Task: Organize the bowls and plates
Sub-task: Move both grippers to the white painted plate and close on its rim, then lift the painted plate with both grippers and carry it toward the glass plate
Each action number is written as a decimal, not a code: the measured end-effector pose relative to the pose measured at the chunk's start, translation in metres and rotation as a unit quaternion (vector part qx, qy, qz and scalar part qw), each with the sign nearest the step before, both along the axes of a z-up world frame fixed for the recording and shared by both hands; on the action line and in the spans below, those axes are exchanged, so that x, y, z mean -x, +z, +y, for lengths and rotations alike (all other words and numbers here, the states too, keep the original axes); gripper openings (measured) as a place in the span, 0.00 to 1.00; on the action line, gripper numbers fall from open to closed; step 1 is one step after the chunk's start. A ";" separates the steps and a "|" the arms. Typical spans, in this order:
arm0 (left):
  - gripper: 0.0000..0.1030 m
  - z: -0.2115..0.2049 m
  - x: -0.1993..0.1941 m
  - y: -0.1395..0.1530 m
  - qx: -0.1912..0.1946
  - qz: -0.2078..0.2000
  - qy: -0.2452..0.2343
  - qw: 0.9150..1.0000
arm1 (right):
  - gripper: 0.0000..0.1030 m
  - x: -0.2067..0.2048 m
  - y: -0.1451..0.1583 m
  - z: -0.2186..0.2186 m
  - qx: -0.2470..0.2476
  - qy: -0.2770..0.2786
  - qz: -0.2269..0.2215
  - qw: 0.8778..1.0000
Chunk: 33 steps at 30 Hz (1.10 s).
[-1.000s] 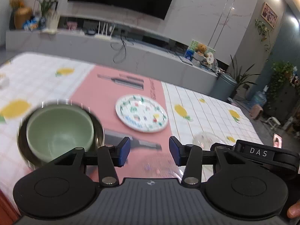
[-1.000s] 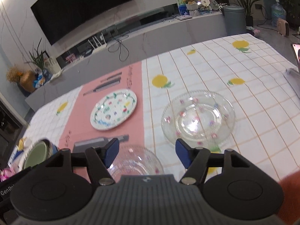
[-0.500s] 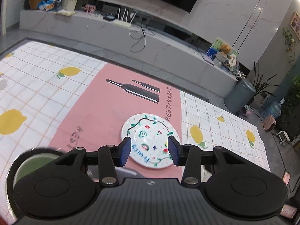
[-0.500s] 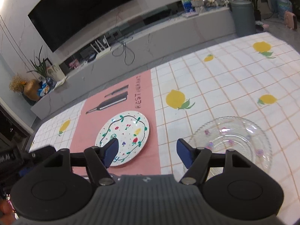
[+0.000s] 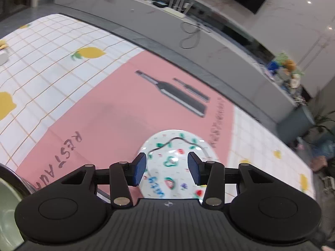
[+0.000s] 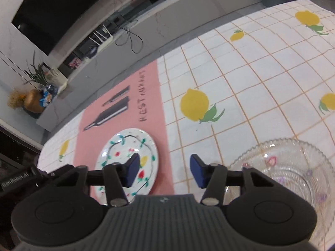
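A white plate painted with fruit and green vines (image 5: 178,146) (image 6: 123,152) lies on the pink mat (image 5: 117,121). My left gripper (image 5: 166,168) hovers over its near half, open, with nothing between the pads. My right gripper (image 6: 165,172) hangs over the plate's right rim and the tablecloth; its jaws are closing and nothing is between them. A clear glass plate with a scalloped rim (image 6: 289,167) sits to the right of that gripper. A green bowl (image 5: 5,207) inside a metal bowl (image 5: 19,183) shows at the left view's bottom left corner.
The table wears a white checked cloth with lemons (image 6: 240,79). Its far edge (image 5: 146,44) faces a grey TV bench (image 5: 209,37). The left gripper's body (image 6: 18,179) shows at the left of the right wrist view.
Both grippers moved forward and down toward the painted plate, which now lies under them. The green bowl slid to the frame's corner. The right jaws narrowed. A small glass dish left the right view.
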<state>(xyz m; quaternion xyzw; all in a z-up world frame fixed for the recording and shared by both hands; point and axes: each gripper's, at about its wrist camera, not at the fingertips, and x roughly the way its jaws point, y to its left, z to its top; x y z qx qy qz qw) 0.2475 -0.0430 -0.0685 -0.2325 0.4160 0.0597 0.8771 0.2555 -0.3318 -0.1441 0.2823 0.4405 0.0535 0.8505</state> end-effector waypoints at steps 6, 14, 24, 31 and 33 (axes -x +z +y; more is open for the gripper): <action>0.49 -0.001 -0.012 -0.023 -0.026 0.027 0.033 0.999 | 0.47 -0.019 -0.011 0.002 -0.030 0.009 0.016 0.999; 0.49 0.007 -0.014 -0.039 0.008 0.025 0.055 0.998 | 0.36 -0.031 -0.028 0.007 -0.059 0.017 0.044 0.997; 0.35 0.003 -0.017 -0.041 -0.003 0.012 0.035 0.999 | 0.22 -0.032 -0.034 0.009 -0.089 0.024 0.053 0.994; 0.28 -0.005 -0.016 -0.042 -0.006 0.017 -0.001 1.000 | 0.15 -0.032 -0.034 0.000 -0.087 -0.005 0.067 0.994; 0.28 -0.012 -0.015 -0.042 -0.008 0.016 -0.017 1.000 | 0.16 -0.032 -0.031 -0.005 -0.078 -0.014 0.068 0.994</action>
